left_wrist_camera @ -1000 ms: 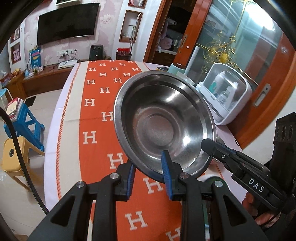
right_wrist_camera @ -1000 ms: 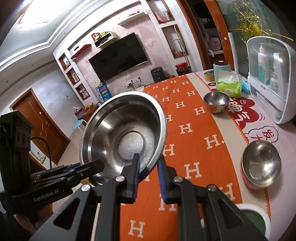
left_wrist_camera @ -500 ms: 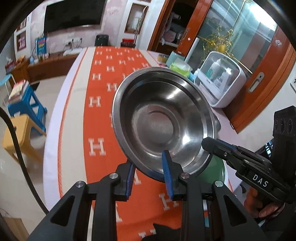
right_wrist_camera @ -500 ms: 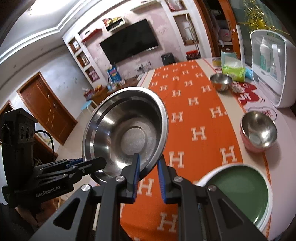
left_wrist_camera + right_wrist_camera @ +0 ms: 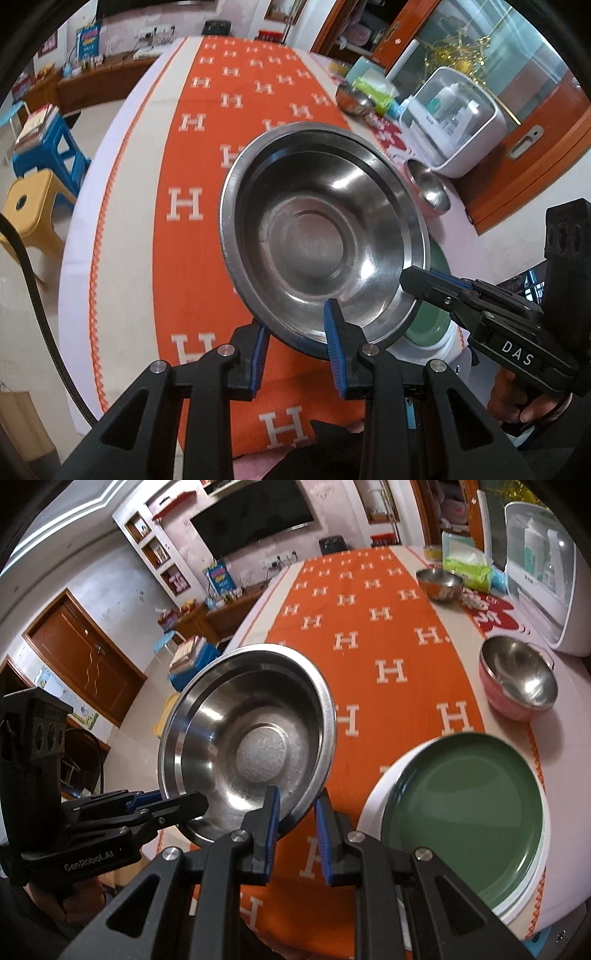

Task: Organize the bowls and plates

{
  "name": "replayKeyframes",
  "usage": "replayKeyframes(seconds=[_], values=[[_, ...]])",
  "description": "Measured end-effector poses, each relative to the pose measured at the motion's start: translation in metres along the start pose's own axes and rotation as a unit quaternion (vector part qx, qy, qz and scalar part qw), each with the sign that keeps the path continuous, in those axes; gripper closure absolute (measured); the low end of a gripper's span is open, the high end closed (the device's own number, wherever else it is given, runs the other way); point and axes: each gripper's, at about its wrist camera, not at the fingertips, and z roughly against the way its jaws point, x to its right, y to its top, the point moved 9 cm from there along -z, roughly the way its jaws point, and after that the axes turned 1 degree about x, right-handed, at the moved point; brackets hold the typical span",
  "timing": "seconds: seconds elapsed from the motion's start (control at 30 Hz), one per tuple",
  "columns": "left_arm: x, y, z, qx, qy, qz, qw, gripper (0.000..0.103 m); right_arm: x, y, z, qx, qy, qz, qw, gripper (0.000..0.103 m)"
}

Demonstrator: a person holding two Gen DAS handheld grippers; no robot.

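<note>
**Steel bowl gripped by both claws above the counter**

Claws first: our left claw (image 5: 295,343) is nearly closed, its blue pads (image 5: 334,347) pinching the near rim of the steel bowl (image 5: 317,240), one pad inside the bowl and the other beneath the rim. Our right claw (image 5: 295,830) is likewise almost closed on the same bowl (image 5: 251,749), clamping a different stretch of the rim with one pad over the inner wall and one behind it. In the left wrist view the right claw comes in from the right and bites the rim at the lower right; in the right wrist view the left claw comes in from the lower left and bites the rim there. A hand (image 5: 517,402) shows beneath the right tool's body.

We see the bowl held clear of the counter (image 5: 569,716), tilted so its open side faces both cameras. It is wide and shallow, polished metal with a stepped rim, a flat round base and bright glints on its inner wall.

Below and to the right of it lies a green plate (image 5: 461,827) with a white rim, near the counter's edge; the bowl partly hides it in the left wrist view. Farther along the counter stands a pink bowl with a steel liner (image 5: 517,683), and beyond that a small steel bowl (image 5: 439,583) beside a green tissue pack (image 5: 469,568). An orange cloth with white H letters (image 5: 369,627) runs down the counter's middle.
</note>
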Motion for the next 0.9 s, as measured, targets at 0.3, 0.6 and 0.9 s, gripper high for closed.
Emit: replayKeyframes(seconds=[0.3, 0.6, 0.9], values=[[-0.014, -0.026, -0.03, -0.073, 0.01, 0.033, 0.9968, 0.073, 0.004, -0.024, -0.025, -0.069, -0.01, 0.007, 0.998, 0.085], [-0.031, -0.053, -0.051, -0.135, 0.006, 0.061, 0.9889, 0.072, 0.004, -0.045, -0.045, -0.128, -0.02, 0.015, 0.991, 0.084], [-0.045, -0.061, -0.059, -0.185, 0.013, 0.047, 0.9816, 0.071, 0.006, -0.057, -0.054, -0.156, -0.027, -0.005, 0.987, 0.081]])
